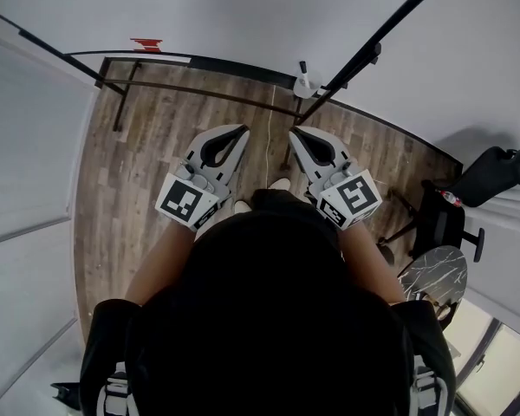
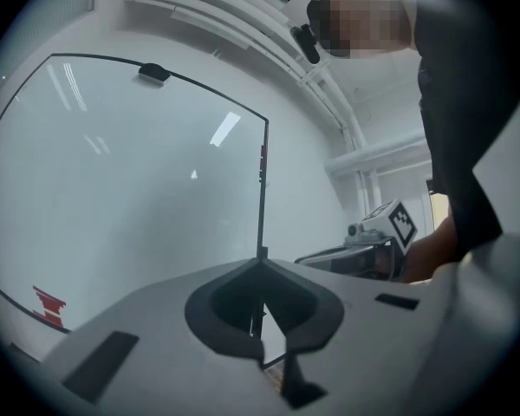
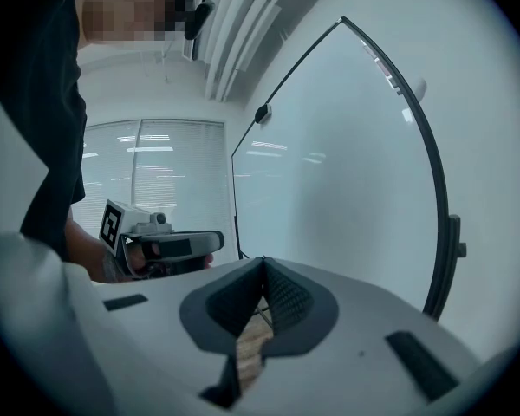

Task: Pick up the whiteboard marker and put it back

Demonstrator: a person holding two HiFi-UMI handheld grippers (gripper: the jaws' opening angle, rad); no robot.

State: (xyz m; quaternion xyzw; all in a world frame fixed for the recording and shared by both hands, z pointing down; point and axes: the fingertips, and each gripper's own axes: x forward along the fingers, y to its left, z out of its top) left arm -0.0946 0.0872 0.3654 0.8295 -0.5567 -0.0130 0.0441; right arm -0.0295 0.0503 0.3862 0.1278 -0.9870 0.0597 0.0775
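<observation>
- L gripper (image 1: 243, 130): grey plastic shell, black pads; tips clenched together, empty; R gripper (image 1: 293, 133) likewise, ribbed pads
- whiteboard marker (image 1: 302, 67): slim dark stick, upright on white round base (image 1: 305, 87); beside black-framed glossy whiteboard (image 2: 139, 189); well ahead of both grippers
- floor (image 1: 139, 172): wood-grain planks

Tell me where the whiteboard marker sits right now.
Head view, upper centre: what looks like the marker stands in a white holder against the whiteboard's dark frame, just beyond the right gripper, untouched.
</observation>
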